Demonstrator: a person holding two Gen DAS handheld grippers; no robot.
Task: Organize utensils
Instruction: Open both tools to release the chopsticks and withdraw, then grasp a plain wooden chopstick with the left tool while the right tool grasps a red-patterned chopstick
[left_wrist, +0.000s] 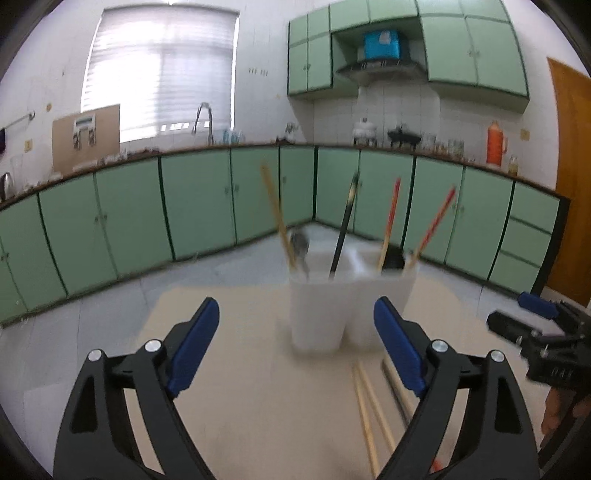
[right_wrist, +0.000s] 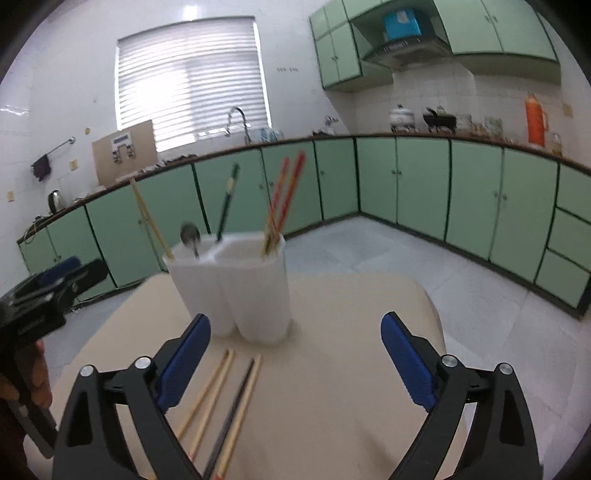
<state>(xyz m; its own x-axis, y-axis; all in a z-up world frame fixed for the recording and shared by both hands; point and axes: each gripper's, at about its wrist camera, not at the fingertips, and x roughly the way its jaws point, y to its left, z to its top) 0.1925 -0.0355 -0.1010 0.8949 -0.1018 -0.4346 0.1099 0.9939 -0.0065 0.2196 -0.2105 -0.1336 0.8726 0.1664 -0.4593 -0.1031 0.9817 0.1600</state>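
Observation:
A white utensil holder (left_wrist: 347, 302) (right_wrist: 236, 288) with compartments stands on the beige table. It holds a wooden chopstick (right_wrist: 151, 221), a metal spoon (right_wrist: 190, 238), a black chopstick (right_wrist: 226, 205) and two red chopsticks (right_wrist: 284, 201). Several loose chopsticks (right_wrist: 221, 398) (left_wrist: 373, 410), wooden and one dark, lie on the table in front of the holder. My left gripper (left_wrist: 295, 347) is open and empty, just before the holder. My right gripper (right_wrist: 295, 358) is open and empty above the loose chopsticks; it also shows at the right edge of the left wrist view (left_wrist: 535, 325).
The beige table (right_wrist: 351, 369) has rounded far corners and tiled floor beyond. Green kitchen cabinets (right_wrist: 424, 177) run along the walls with a sink tap (right_wrist: 238, 122) and an orange flask (right_wrist: 535, 118) on the counter.

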